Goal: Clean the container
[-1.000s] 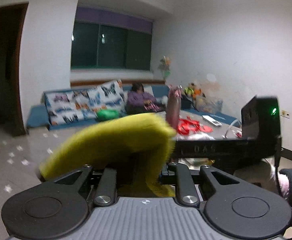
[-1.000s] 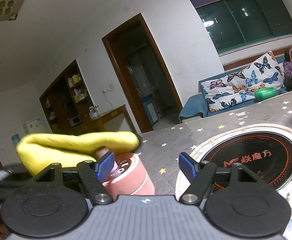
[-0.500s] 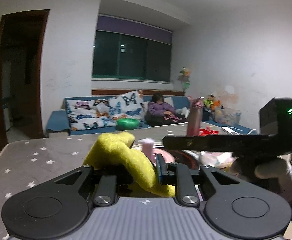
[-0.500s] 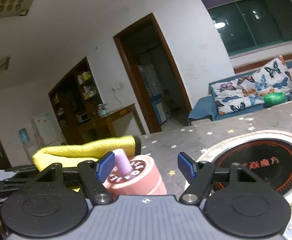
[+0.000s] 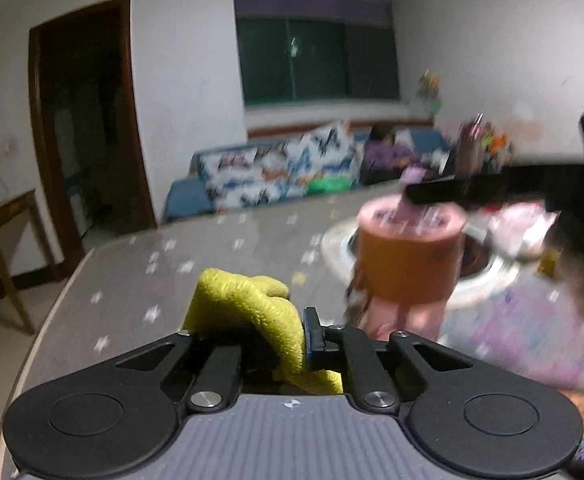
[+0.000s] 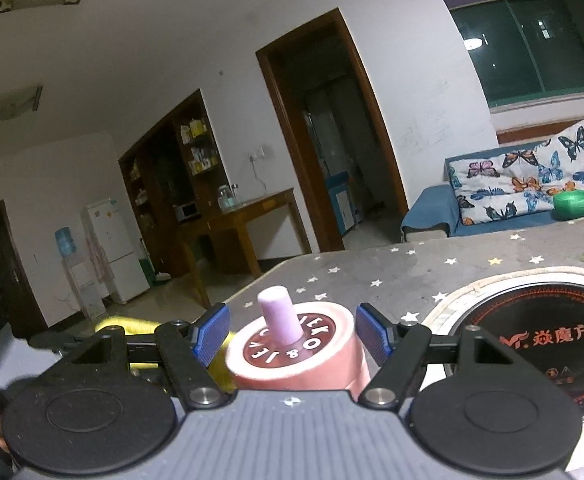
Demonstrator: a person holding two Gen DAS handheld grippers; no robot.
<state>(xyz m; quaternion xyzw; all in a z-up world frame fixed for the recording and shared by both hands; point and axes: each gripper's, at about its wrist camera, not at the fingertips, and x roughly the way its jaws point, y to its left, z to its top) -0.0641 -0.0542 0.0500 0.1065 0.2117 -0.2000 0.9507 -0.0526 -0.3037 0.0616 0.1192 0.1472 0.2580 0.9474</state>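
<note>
A pink container (image 6: 296,356) with a round lid and a pale purple knob (image 6: 277,314) stands between the two blue pads of my right gripper (image 6: 292,334); whether the pads touch its sides I cannot tell. It also shows, blurred, in the left wrist view (image 5: 408,264). My left gripper (image 5: 275,336) is shut on a yellow cloth (image 5: 247,308), low over the table, left of the container. In the right wrist view a strip of the cloth (image 6: 127,326) shows behind the left pad.
The grey star-patterned table (image 6: 412,276) holds a round induction hob (image 6: 532,344) to the right of the container. Pink and red clutter (image 5: 524,224) lies beyond it. A sofa (image 6: 512,196), a wooden side table (image 6: 251,212) and a doorway stand further off.
My left gripper has drawn the yellow cloth off the container's lid, down and to the left. The lid and knob are now uncovered. The right gripper stays around the container.
</note>
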